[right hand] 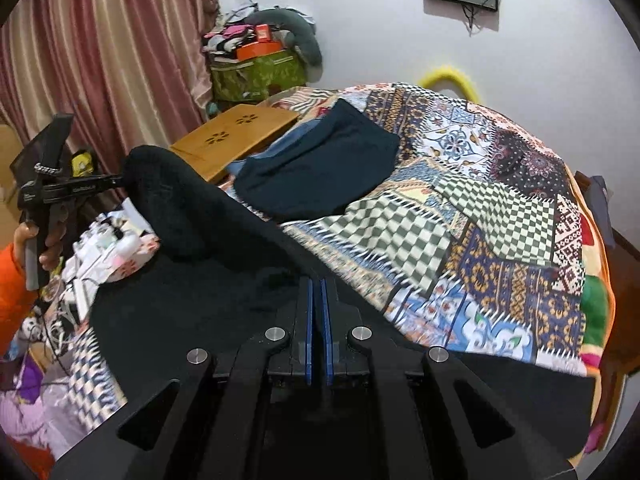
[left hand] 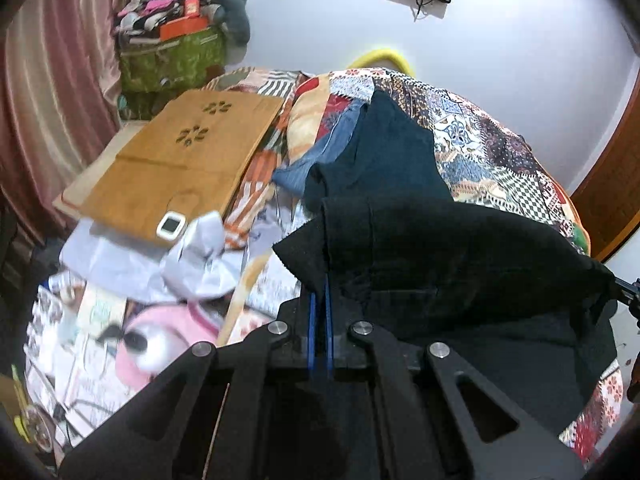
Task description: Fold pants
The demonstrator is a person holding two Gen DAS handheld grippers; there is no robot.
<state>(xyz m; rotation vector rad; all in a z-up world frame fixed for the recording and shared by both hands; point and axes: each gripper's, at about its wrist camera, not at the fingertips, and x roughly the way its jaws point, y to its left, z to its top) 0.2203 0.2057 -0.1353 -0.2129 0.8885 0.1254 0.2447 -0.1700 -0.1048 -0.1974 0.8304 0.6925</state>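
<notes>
The black pants [left hand: 460, 256] hang stretched between my two grippers above the patchwork bedspread [left hand: 492, 148]. My left gripper [left hand: 320, 276] is shut on one edge of the pants. My right gripper [right hand: 318, 280] is shut on the other edge of the same pants [right hand: 208, 220]. In the right wrist view the left gripper [right hand: 120, 179] shows at the far left, pinching the fabric, held by a hand. The right gripper's tip [left hand: 618, 286] shows at the right edge of the left wrist view.
A folded dark teal garment [right hand: 320, 172] lies on the bedspread [right hand: 500, 220] with blue cloth [left hand: 320, 156] beside it. A wooden lap table [left hand: 180, 160] sits at the left with a small white device [left hand: 172, 225]. Clutter, a green bag [right hand: 256, 74] and curtains [right hand: 100, 60] stand beyond.
</notes>
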